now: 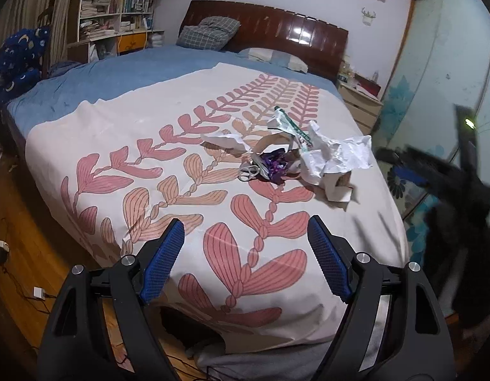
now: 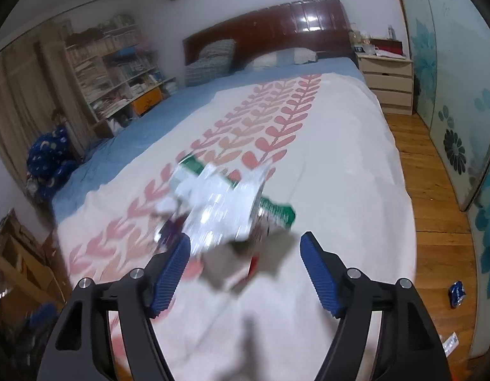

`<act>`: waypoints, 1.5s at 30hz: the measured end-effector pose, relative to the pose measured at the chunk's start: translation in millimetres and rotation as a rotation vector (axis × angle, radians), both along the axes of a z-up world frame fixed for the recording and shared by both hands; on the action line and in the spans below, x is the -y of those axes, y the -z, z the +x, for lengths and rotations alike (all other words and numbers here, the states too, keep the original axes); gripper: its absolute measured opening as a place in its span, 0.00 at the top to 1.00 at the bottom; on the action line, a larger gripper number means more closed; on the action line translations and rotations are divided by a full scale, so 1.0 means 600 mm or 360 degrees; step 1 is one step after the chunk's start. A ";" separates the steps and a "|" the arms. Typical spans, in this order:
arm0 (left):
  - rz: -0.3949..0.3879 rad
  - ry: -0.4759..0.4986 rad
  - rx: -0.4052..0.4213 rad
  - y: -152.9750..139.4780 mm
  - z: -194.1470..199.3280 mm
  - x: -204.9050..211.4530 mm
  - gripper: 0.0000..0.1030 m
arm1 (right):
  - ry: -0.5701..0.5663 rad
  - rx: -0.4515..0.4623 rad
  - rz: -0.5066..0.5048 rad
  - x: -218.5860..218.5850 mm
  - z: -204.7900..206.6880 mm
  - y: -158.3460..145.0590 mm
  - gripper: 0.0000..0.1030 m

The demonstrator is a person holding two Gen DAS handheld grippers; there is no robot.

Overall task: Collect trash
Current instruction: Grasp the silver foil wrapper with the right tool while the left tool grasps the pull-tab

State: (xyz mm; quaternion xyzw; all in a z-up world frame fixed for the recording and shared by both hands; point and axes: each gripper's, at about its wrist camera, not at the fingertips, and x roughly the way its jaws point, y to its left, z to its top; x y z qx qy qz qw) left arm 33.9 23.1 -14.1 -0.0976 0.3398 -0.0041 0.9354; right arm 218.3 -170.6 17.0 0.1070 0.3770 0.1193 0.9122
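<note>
Where right tongs (image 2: 245,244) gape, trash pile (image 2: 219,203) blurred

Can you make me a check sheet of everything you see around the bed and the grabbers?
Surface: bed cover with a pink leaf print.
Job's things: crumpled white paper, green-edged wrapper, purple foil, piled together on the cover.
Clutter: scissors beside the pile; blue crushed can on the floor.
Grippers: left gripper open, empty; right gripper open, near the pile.
Cables: cords and plugs on the floor.
Surroundings: bookshelf, nightstand.
</note>
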 end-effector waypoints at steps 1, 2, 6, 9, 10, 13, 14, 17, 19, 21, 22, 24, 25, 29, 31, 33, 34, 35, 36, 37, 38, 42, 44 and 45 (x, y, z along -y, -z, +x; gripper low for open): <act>0.0006 0.0002 -0.0002 0.001 0.003 0.001 0.23 | 0.0010 -0.0022 0.0004 -0.005 0.027 0.010 0.28; 0.0012 0.0002 -0.0007 0.002 0.006 0.002 0.23 | 0.0012 -0.0051 0.0005 -0.009 0.048 0.020 0.27; 0.0011 0.0005 -0.0025 0.008 0.024 0.004 0.23 | 0.0007 -0.0190 0.0032 -0.024 0.110 0.062 0.41; 0.0017 0.0010 -0.0029 0.011 0.035 0.008 0.23 | -0.0029 -0.0184 0.0056 -0.033 0.124 0.071 0.70; 0.0019 0.0015 -0.0034 0.012 0.040 0.009 0.23 | -0.0048 -0.0176 0.0060 -0.036 0.120 0.070 0.79; 0.0009 0.0018 -0.0034 0.014 0.050 0.010 0.23 | -0.0079 -0.0129 0.0082 -0.035 0.099 0.058 0.90; 0.0005 0.0018 -0.0036 0.015 0.054 0.010 0.23 | -0.0092 -0.0111 0.0090 -0.035 0.091 0.054 0.90; -0.0025 0.0008 -0.0039 0.017 0.064 0.007 0.23 | -0.0149 -0.0043 0.0099 -0.032 0.053 0.030 0.91; -0.0066 -0.0007 -0.0035 0.017 0.071 0.006 0.23 | -0.0174 -0.0001 0.0117 -0.026 0.030 0.010 0.91; -0.0095 -0.0007 -0.0034 0.018 0.077 0.006 0.23 | -0.0179 0.0045 0.0155 -0.015 -0.001 -0.015 0.91; -0.0097 -0.0008 -0.0034 0.019 0.083 0.007 0.23 | -0.0186 0.0058 0.0168 -0.010 -0.014 -0.024 0.91; -0.0087 -0.0004 -0.0037 0.022 0.095 0.010 0.23 | -0.0200 0.0078 0.0206 0.003 -0.046 -0.041 0.91; -0.0078 -0.0001 -0.0044 0.025 0.106 0.011 0.23 | -0.0204 0.0075 0.0217 0.008 -0.058 -0.045 0.91; -0.0144 0.0026 -0.0091 0.045 0.160 0.006 0.23 | -0.0199 -0.0001 0.0254 0.031 -0.119 -0.040 0.91; -0.0192 0.0028 -0.0129 0.057 0.188 0.001 0.23 | -0.0179 -0.0040 0.0261 0.040 -0.150 -0.025 0.91; -0.0226 0.0020 -0.0165 0.071 0.214 -0.003 0.23 | -0.0170 -0.0099 0.0249 0.044 -0.169 0.000 0.91; -0.0241 0.0017 -0.0182 0.079 0.230 -0.007 0.23 | -0.0173 -0.0129 0.0248 0.044 -0.176 0.012 0.91; -0.0248 0.0013 -0.0201 0.085 0.244 -0.009 0.23 | -0.0181 -0.0148 0.0236 0.043 -0.180 0.022 0.91; -0.0262 0.0021 -0.0220 0.091 0.258 -0.011 0.23 | -0.0185 -0.0158 0.0208 0.040 -0.185 0.033 0.91; -0.0275 0.0029 -0.0233 0.095 0.267 -0.011 0.23 | -0.0198 -0.0167 0.0184 0.036 -0.189 0.041 0.91; -0.0287 0.0035 -0.0259 0.100 0.278 -0.012 0.23 | -0.0210 -0.0175 0.0171 0.033 -0.190 0.048 0.92; -0.0286 0.0037 -0.0378 0.120 0.307 -0.009 0.27 | -0.0238 -0.0199 0.0149 0.023 -0.195 0.065 0.92; -0.0258 -0.0005 -0.0431 0.130 0.315 -0.008 0.43 | -0.0250 -0.0207 0.0148 0.016 -0.191 0.064 0.92; -0.0254 -0.0022 -0.0431 0.131 0.315 -0.008 0.51 | -0.0255 -0.0213 0.0150 0.015 -0.192 0.067 0.92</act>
